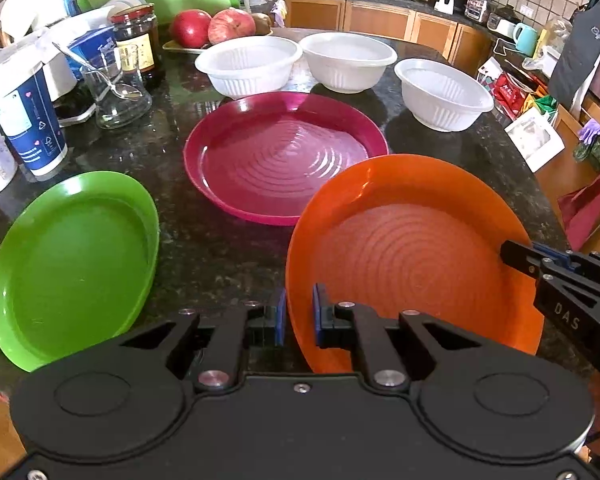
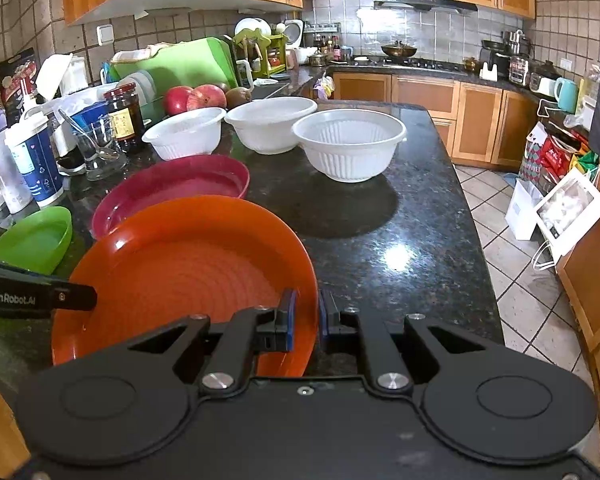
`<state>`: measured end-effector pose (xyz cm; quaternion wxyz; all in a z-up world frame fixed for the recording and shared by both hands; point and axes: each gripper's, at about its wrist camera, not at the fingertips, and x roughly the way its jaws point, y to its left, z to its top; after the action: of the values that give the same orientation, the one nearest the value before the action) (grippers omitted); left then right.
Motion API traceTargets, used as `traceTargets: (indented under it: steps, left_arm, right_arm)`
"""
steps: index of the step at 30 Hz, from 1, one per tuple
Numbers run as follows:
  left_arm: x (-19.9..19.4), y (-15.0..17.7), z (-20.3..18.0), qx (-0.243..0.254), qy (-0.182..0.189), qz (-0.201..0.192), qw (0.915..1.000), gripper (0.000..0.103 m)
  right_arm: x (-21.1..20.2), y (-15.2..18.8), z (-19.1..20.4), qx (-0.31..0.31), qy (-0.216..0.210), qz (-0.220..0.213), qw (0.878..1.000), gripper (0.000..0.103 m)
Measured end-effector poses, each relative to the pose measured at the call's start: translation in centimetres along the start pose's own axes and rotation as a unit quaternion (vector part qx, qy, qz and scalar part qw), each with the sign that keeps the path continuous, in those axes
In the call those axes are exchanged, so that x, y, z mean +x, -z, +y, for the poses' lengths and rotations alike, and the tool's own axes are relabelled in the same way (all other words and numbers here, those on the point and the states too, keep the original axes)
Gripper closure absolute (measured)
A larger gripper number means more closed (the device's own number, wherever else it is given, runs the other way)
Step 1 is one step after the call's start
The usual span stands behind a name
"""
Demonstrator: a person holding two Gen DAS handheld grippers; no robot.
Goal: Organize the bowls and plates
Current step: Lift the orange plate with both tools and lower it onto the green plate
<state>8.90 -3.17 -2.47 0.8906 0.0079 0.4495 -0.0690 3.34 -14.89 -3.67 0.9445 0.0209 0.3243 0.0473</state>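
Observation:
An orange plate [image 1: 412, 264] [image 2: 188, 276] is held tilted above the dark counter. My left gripper [image 1: 299, 314] is shut on its left rim and my right gripper [image 2: 307, 316] is shut on its right rim. The right gripper [image 1: 540, 264] shows at the plate's right edge in the left wrist view, and the left gripper [image 2: 72, 296] at its left edge in the right wrist view. A magenta plate [image 1: 284, 156] [image 2: 172, 192] lies behind it, a green plate [image 1: 76, 264] [image 2: 32, 240] to the left. Three white bowls [image 1: 248, 66] [image 1: 348, 60] [image 1: 442, 94] stand in a row further back.
Cups [image 1: 24, 116], a glass with a spoon [image 1: 116, 92], a jar [image 1: 138, 44] and a tray of fruit [image 1: 208, 28] crowd the counter's left and back. The counter edge [image 2: 476, 240] drops to a tiled floor on the right, with bags and boxes [image 2: 560, 208] there.

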Motion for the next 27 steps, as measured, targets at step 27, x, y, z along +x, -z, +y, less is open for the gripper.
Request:
traceTargets:
  steps: [27]
  left_arm:
    - [-1.5,-0.5,6.3,0.006,-0.027,-0.009,0.9996,0.086]
  right_arm:
    - [-2.5,-0.6,6.2,-0.010,-0.008,-0.032,0.999,0.089]
